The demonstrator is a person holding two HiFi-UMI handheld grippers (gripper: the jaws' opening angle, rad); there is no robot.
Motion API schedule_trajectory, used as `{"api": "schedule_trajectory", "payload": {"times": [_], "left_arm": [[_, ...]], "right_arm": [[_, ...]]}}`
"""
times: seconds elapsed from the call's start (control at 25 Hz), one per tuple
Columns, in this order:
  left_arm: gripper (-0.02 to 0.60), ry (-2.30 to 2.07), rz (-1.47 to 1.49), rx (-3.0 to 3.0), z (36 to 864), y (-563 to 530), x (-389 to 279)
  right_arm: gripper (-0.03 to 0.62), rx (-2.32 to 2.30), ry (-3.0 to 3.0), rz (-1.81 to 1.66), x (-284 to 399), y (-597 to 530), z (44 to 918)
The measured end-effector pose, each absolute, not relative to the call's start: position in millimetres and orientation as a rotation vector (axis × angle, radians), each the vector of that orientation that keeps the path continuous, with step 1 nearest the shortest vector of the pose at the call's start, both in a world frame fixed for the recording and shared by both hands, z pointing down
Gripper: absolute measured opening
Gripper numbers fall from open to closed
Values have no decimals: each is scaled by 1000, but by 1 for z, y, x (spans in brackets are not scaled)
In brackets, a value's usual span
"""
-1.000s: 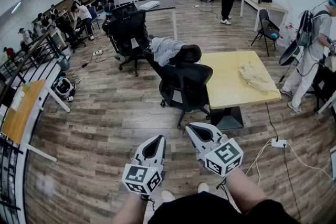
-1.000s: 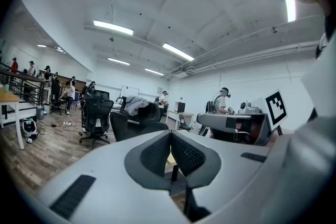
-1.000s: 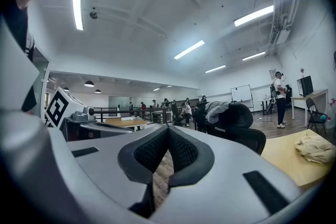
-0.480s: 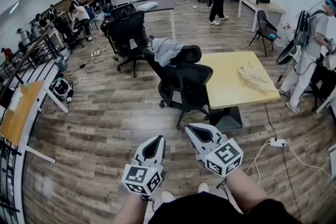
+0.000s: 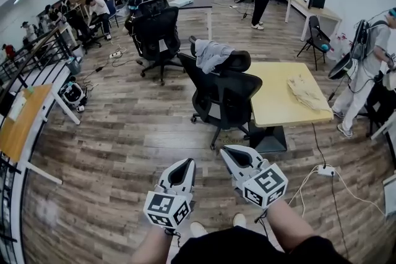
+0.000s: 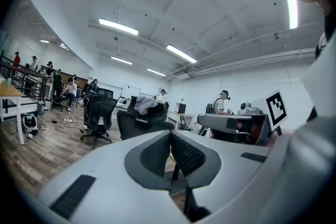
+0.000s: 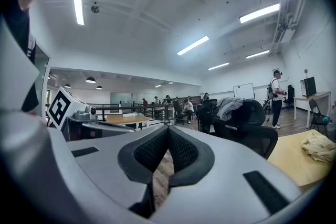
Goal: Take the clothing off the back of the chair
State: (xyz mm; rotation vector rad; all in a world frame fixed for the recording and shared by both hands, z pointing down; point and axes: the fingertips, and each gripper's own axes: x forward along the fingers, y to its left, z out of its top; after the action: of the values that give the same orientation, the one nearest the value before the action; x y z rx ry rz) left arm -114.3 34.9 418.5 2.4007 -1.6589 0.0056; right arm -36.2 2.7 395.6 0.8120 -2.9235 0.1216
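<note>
A grey garment hangs over the back of a black office chair, which stands behind a second black chair at the yellow table. Both grippers are low in the head view, well short of the chairs. My left gripper is shut and empty, and my right gripper is shut and empty as well. The left gripper view shows closed pads with the garment far ahead. In the right gripper view the pads also meet, and the garment lies ahead to the right.
A yellow table carries a crumpled cream cloth. Another black chair stands further back. A power strip with cables lies on the wood floor at right. A person stands at right, and several people are at the back left.
The chairs and table have shifted slightly right and grown a little larger in the head view. Both grippers stay shut and side by side. A person at the back has walked a few steps.
</note>
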Motion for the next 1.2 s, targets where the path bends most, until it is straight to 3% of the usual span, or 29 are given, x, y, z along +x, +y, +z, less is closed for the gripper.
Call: {"api": "schedule_trajectory", "payload": {"times": [0.64, 1.2], "left_arm": [[18, -1693, 4, 2358, 430, 50, -215], [17, -1729, 27, 2335, 433, -19, -202]], "right_arm": [[12, 788, -2928, 155, -134, 15, 406], [12, 776, -2952, 193, -118, -63, 413]]}}
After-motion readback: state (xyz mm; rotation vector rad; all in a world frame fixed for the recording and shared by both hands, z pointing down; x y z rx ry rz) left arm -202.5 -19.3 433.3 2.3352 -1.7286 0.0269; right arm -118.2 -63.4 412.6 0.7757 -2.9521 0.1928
